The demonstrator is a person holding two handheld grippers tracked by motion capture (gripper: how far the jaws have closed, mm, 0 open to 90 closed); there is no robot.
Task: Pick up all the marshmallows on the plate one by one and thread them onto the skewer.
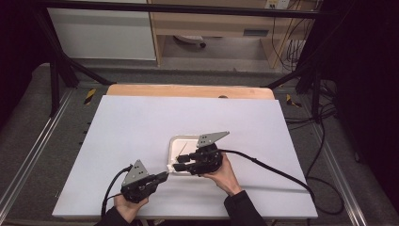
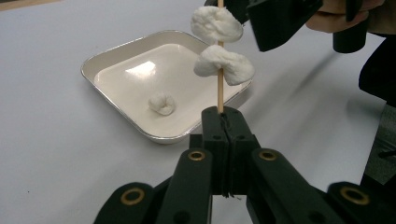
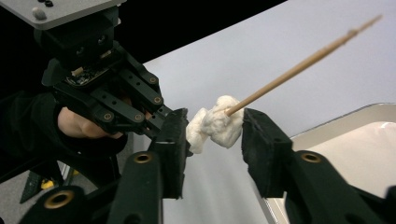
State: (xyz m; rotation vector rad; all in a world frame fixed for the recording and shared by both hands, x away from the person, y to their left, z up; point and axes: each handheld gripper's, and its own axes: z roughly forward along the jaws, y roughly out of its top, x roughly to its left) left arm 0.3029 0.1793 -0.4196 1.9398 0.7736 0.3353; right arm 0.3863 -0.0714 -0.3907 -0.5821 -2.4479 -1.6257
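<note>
Left gripper: jaws clenched on the lower end of a wooden skewer, which stands upright from them, near the front edge of the white tray.
Right gripper: jaws parted, one on each side of a marshmallow on the skewer; I cannot tell if they already press it.
Marshmallows: two are threaded on the skewer, one above the other; a third marshmallow lies alone in the tray.
Tray: it sits on the white bench, toward the person's side.
Step in hand (my judgement): the right gripper moves a marshmallow along the skewer, either pushing it on or pulling it off; the direction is not clear.
How to do well: keep the left gripper steady and the skewer straight; close the right jaws softly, because the marshmallow is soft and will squash; slide along the skewer axis, not sideways, so the thin wood does not bend or break.
</note>
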